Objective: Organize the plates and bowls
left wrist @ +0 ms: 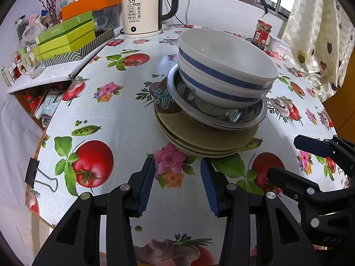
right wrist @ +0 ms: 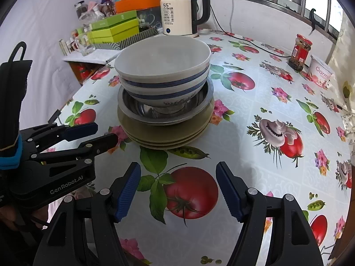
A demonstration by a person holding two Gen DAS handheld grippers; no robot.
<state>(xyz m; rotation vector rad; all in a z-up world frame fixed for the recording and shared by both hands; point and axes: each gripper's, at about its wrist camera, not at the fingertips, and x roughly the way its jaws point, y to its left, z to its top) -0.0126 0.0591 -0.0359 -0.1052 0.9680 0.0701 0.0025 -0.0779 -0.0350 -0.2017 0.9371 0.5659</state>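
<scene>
One stack stands mid-table. Two nested white bowls with blue stripes [left wrist: 224,66] [right wrist: 164,66] sit in a steel bowl [left wrist: 246,116] [right wrist: 142,113], on several olive plates [left wrist: 199,135] [right wrist: 164,136]. A brown patterned dish [left wrist: 165,99] peeks out between them. My left gripper [left wrist: 177,166] is open and empty, just short of the plates; it also shows in the right wrist view [right wrist: 102,134]. My right gripper [right wrist: 178,169] is open and empty, farther back; it also shows in the left wrist view [left wrist: 286,155].
A white kettle [left wrist: 142,11] [right wrist: 177,15], green boxes [left wrist: 64,37] and clutter stand at the back left. A red-lidded jar [right wrist: 300,52] and a yoghurt tub [right wrist: 321,73] stand at the back right. A binder clip [left wrist: 33,173] grips the tablecloth's left edge.
</scene>
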